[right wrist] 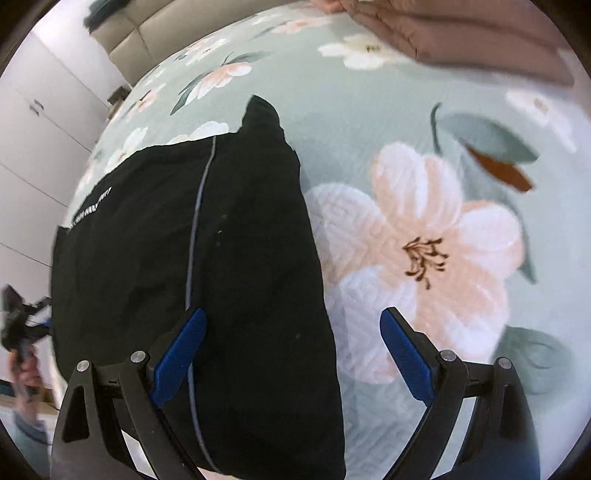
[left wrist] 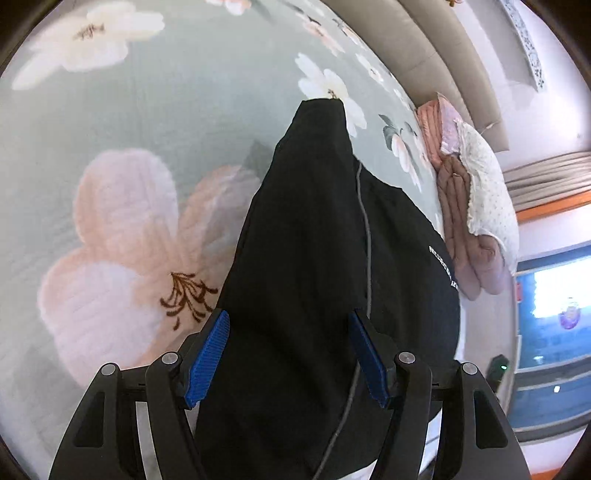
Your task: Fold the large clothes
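Observation:
A black garment (left wrist: 314,266) with a thin grey stripe and small white lettering lies folded lengthwise on the floral bedspread (left wrist: 147,122). My left gripper (left wrist: 290,325) hovers over its near end, jaws open, holding nothing. In the right wrist view the same garment (right wrist: 229,258) lies on the left half of the bedspread (right wrist: 369,110). My right gripper (right wrist: 293,325) is open over the garment's right edge, its left finger over the cloth and its right finger over the bedspread. The left gripper (right wrist: 22,317) shows blurred at the far left in that view.
A pile of pink quilts and a white dotted pillow (left wrist: 476,192) lies at the bed's far right edge. The beige headboard (left wrist: 424,48) stands behind. Pink quilt (right wrist: 461,33) lies at the top. White wardrobe doors (right wrist: 40,122) stand at the left.

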A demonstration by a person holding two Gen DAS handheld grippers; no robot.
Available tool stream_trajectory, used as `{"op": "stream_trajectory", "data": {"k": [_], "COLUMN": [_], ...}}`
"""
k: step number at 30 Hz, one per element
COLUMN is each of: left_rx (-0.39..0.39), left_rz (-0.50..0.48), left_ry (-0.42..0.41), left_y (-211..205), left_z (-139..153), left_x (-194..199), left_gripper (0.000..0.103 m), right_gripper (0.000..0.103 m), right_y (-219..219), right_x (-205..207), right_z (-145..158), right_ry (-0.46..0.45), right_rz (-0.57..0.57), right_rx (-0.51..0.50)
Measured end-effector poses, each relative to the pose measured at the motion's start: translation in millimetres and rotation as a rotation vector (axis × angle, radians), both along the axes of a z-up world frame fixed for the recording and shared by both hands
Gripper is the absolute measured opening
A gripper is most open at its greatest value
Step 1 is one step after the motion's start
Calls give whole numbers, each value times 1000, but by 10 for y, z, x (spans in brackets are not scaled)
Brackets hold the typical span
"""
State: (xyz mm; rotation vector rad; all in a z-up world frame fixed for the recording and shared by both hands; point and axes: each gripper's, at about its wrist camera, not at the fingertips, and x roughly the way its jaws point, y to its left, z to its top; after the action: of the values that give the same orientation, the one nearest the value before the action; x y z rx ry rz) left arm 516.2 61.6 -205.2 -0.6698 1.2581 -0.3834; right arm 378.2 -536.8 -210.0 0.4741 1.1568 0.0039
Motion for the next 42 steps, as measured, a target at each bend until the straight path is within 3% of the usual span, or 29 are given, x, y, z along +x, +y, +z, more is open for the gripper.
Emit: {"op": "stream_trajectory", "data": {"k": [6, 7, 12, 15, 23, 24, 25, 26, 27, 29, 34, 39, 42], "left_rx": [-109, -155, -162, -210, -282, -269, -219, -191, -176, -146, -204, -209, -226], "left_rz": [-25, -28, -44, -53, -71, -73, -74, -74, -74, -63, -85, -142, -168], "left_ry": [58, 75, 50, 49, 61, 55, 26, 1, -24, -98, -244, -341, -367], "left_y": [-24, -35, -98, -86, -209, -232, -284, -316, -325, -353, -432, -424, -165], "left_z": [-317, -383, -404, -421, -515, -499, -431, -378, -327, -123, 512, 1135, 1402], "left_x": [83, 99, 85, 74, 211, 210, 191, 159, 114, -32, -431, -969, -1360], "left_gripper": [78, 78, 78, 78, 78, 76, 69, 51, 42, 35, 31, 31, 31], "right_gripper": [96, 98, 96, 82, 82, 71, 62, 60, 52, 41, 29, 25, 25], "right_y": [-240, -262, -197, -149, -203, -149, -98, -66, -42, 18, 191, 602, 757], "right_x": [128, 147, 220, 233, 395, 403, 402, 389, 363, 295, -53, -663, -1122], "right_z": [-369, -406, -376, -381, -580, -543, -518, -494, -440, -304, 296, 1017, 1311], "right_ry": [4, 0, -23, -26, -62, -77, -83, -86, -99, -128, -243, -328, -337], "right_rz": [-8, -10, 34, 78, 93, 114, 129, 126, 126, 133, 183, 257, 256], "right_rx": [244, 273, 279, 333, 482, 456, 445, 429, 415, 381, 291, 188, 172]}}
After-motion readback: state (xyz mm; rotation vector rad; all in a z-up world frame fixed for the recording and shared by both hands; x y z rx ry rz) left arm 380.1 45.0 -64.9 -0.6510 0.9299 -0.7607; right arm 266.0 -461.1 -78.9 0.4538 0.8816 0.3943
